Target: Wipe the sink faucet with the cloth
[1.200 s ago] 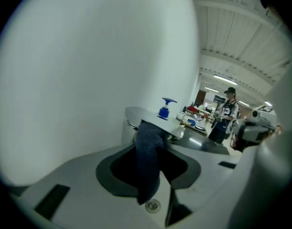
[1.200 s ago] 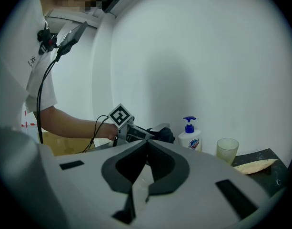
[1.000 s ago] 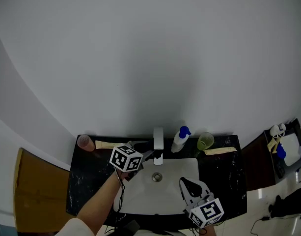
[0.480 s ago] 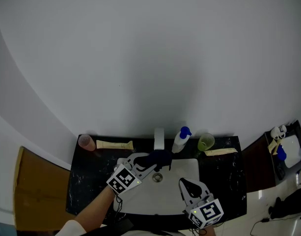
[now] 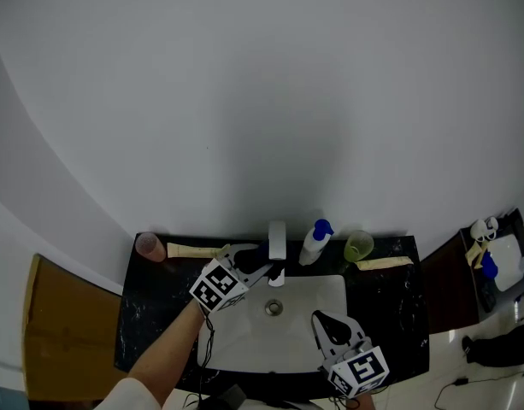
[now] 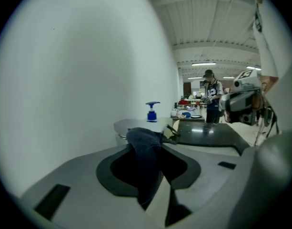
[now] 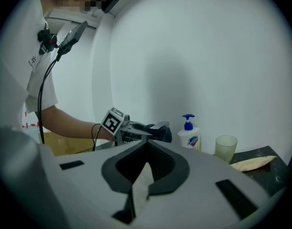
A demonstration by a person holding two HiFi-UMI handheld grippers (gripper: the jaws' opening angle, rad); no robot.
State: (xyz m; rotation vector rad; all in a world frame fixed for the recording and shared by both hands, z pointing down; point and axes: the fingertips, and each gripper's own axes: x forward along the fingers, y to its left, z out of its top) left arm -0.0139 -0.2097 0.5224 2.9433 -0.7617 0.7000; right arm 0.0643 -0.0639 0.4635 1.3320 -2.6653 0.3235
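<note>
Head view: the left gripper (image 5: 262,268) has swung back up from over the sink (image 5: 244,336) to the faucet (image 5: 277,239).

Left gripper view: its jaws are pinched on the dark cloth (image 6: 145,156), right up at the faucet, so the wiping looks underway.

Right gripper view: the right gripper (image 7: 146,149) is closed on nothing and just hangs back.

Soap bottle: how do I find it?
Look at the white sink in the black counter. Just right of the faucet behind it stands the soap bottle. Only it has a blue pump top; its neighbour is a green cup.
</note>
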